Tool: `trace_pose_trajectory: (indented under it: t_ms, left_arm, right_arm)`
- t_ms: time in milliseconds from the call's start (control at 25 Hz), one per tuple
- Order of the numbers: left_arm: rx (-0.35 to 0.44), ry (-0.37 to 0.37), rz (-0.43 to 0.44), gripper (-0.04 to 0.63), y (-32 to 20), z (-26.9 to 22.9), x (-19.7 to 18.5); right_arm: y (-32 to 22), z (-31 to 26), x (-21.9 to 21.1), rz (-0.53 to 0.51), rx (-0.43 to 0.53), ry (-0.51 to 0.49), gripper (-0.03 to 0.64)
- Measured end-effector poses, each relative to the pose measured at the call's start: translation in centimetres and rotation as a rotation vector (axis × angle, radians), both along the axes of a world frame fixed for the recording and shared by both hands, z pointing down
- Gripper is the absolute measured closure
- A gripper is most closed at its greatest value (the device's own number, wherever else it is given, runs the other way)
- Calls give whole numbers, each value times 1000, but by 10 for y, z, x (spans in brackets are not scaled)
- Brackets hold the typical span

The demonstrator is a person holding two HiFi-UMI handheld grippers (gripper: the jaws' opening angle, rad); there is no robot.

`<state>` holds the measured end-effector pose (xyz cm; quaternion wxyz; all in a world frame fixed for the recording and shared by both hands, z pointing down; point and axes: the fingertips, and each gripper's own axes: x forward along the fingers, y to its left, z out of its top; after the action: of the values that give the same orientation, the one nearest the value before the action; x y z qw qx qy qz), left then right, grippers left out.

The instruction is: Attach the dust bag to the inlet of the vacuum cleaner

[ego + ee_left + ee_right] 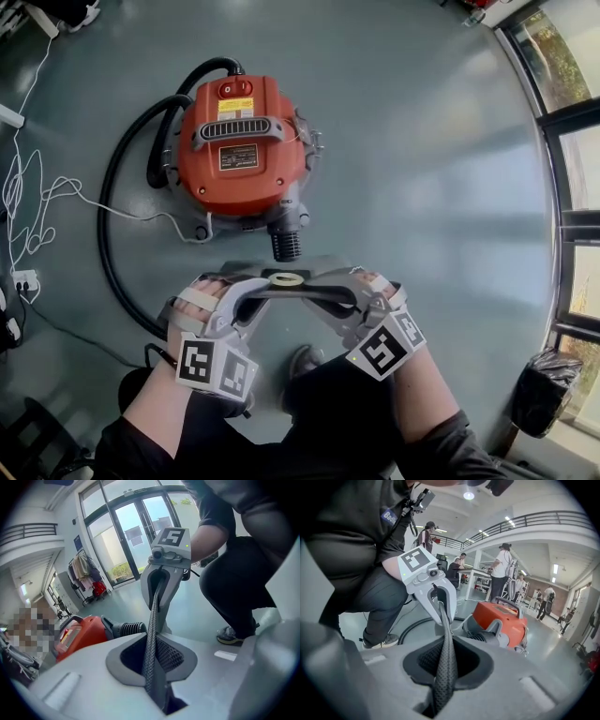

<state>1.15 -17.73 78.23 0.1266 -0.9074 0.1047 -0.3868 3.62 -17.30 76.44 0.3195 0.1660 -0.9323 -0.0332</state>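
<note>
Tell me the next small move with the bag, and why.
Probably ease the dust bag forward, tipping its ring to face the ribbed inlet of the vacuum cleaner. The left gripper and right gripper both clamp the dust bag, stretched between them, and the ring sits lined up just short of the inlet.

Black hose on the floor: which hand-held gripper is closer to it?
Left. The left hand-held gripper sits beside the black hose; the right hand-held gripper is farther away, across the dust bag.
</note>
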Motion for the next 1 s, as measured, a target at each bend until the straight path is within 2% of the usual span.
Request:
trace_pose_trajectory:
  t_ms: [160,320,440,520,640,720,800,1000]
  left_arm:
    - [15,17,-11,530,-6,12,2]
    - [35,39,-1,490,-9,10,1]
    - [48,68,-4,469,-12,-6,-2]
    - [71,112,-22,455,-22,-30,-7]
    - [132,178,-68,512,-51,-70,-18]
    - [195,147,-97,538,-81,-78,-27]
    - [248,74,-121,556,-113,-74,-34]
    - [284,-18,-145,578,-164,-67,-34]
  right_arm:
    - [-4,14,1,5,12,-18,592]
    - [-5,18,3,1,30,-27,597]
    - [-10,22,10,6,42,-18,598]
    - [-13,23,15,-2,52,-2,598]
    - [-12,25,16,-31,65,19,598]
    - [-12,26,14,-45,83,29,598]
    - [-15,23,12,-45,105,27,598]
    - [-20,19,8,-50,131,19,598]
